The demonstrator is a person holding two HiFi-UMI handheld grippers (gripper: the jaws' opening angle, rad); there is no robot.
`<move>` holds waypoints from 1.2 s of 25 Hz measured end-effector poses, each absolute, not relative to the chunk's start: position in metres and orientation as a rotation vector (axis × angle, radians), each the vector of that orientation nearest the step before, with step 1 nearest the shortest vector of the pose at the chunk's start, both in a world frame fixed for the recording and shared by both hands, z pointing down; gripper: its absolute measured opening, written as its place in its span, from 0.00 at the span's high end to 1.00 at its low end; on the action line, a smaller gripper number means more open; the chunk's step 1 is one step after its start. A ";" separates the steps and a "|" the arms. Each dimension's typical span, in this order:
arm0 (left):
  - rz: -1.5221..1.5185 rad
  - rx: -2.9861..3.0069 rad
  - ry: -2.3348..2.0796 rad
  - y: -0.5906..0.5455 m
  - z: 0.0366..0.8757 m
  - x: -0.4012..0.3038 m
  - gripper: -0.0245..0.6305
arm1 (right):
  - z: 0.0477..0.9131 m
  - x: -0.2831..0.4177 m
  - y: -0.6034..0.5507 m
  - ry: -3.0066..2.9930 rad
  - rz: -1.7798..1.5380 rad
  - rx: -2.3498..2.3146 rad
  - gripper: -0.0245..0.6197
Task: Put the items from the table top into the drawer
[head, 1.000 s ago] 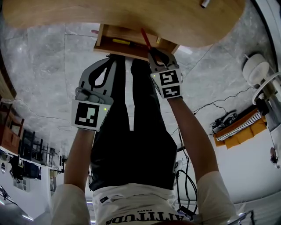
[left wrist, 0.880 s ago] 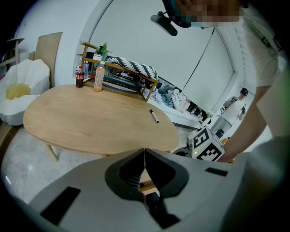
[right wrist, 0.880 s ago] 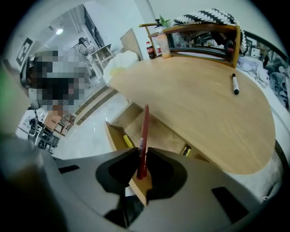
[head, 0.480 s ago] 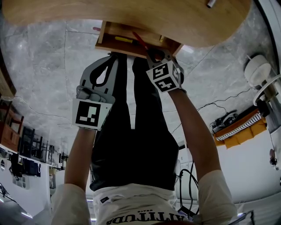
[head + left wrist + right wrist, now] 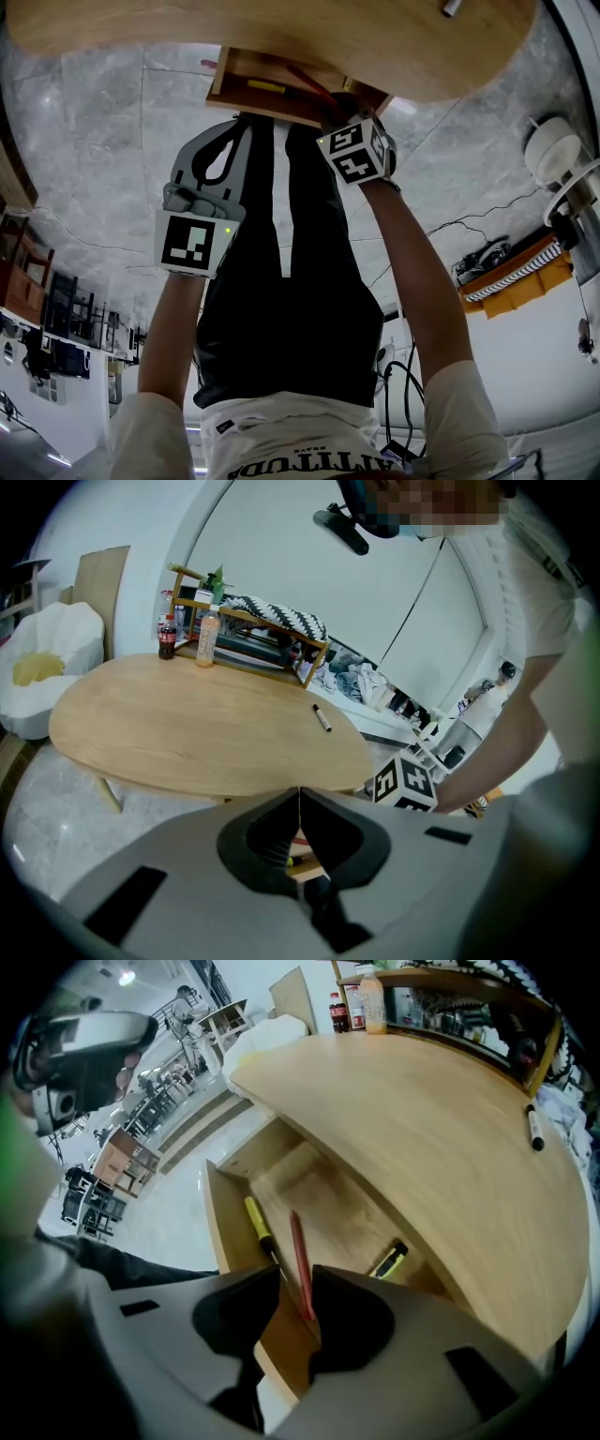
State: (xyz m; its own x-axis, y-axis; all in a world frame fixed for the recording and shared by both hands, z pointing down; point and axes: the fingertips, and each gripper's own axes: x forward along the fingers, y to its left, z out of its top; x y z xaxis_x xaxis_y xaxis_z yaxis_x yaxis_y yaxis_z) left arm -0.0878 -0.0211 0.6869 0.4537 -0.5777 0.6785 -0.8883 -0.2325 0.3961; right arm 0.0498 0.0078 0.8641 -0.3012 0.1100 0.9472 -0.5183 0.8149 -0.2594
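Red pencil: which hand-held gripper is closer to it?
Right. The right hand-held gripper stands at the drawer, its jaws just opened, the red pencil between them. The left hand-held gripper hangs short of the drawer.

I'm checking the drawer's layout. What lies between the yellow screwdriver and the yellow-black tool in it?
A red pen lies between the screwdriver and the yellow-black tool in the drawer. The right gripper view shows it.

Drawer (image 5: 221, 1222): light wood, pulled open from under the surface (image 5: 422, 1101). Red pen (image 5: 299, 1258) runs front to back down the drawer's middle. Yellow-handled tool (image 5: 257, 1226) lies along one side wall, yellow-and-black item (image 5: 389, 1260) on the opposite side. Black marker (image 5: 533, 1130) lies outside the drawer, on the surface.
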 end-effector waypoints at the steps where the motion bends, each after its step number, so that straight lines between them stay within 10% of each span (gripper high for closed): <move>1: 0.509 1.935 -1.228 -0.021 0.687 -0.087 0.93 | 0.863 0.051 0.007 -1.781 0.645 0.326 0.77; 30: 0.510 2.053 -1.175 -0.064 0.667 -0.053 0.93 | 0.792 0.087 -0.139 -1.945 0.715 0.756 0.80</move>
State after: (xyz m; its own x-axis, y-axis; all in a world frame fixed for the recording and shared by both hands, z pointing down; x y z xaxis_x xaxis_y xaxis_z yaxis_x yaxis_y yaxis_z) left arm -0.0532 -0.0639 0.6667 0.5096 -0.5820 0.6337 -0.8604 -0.3383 0.3812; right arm 0.0872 -0.1385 0.7918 -0.4058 -0.2208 0.8869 -0.7426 0.6453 -0.1791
